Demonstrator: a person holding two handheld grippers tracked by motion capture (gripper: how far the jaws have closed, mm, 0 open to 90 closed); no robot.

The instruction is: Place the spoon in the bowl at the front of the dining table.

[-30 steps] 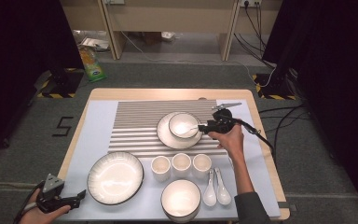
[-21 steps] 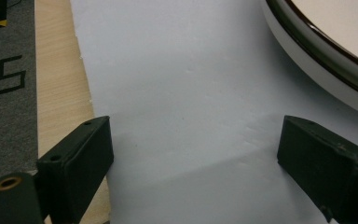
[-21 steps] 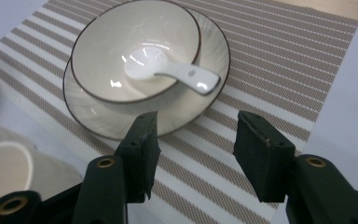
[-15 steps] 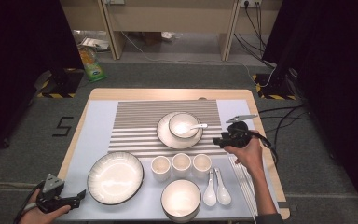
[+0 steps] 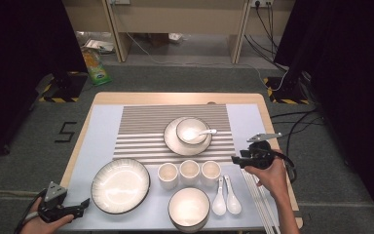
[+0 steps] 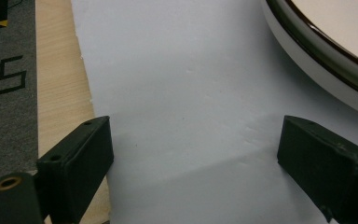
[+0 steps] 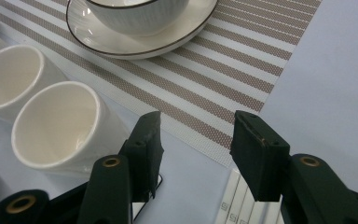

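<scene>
Grey carpet surrounds a wooden table (image 5: 126, 99) covered by a pale blue sheet, with a striped mat (image 5: 146, 127) across its far half. On that mat sits a saucer (image 5: 171, 141) carrying a small bowl (image 5: 190, 129), and a spoon (image 5: 204, 132) lies in the bowl with its handle over the rim. Just nearside of the mat stand three cups (image 5: 190, 171) in a row; nearer again is a bowl (image 5: 189, 207), with two spoons (image 5: 226, 197) beside it and white chopsticks (image 5: 260, 195) beyond those. A large plate (image 5: 121, 185) lies left of the cups.

The right gripper (image 5: 237, 159) hovers just off the mat's near right corner, beside the rightmost cup (image 7: 60, 126), over the chopstick tips (image 7: 235, 205); its jaws stand apart and hold nothing. The left gripper (image 5: 80, 205) rests at the table's near left edge, just beside the large plate (image 6: 326, 60), its jaws wide apart over bare sheet.
</scene>
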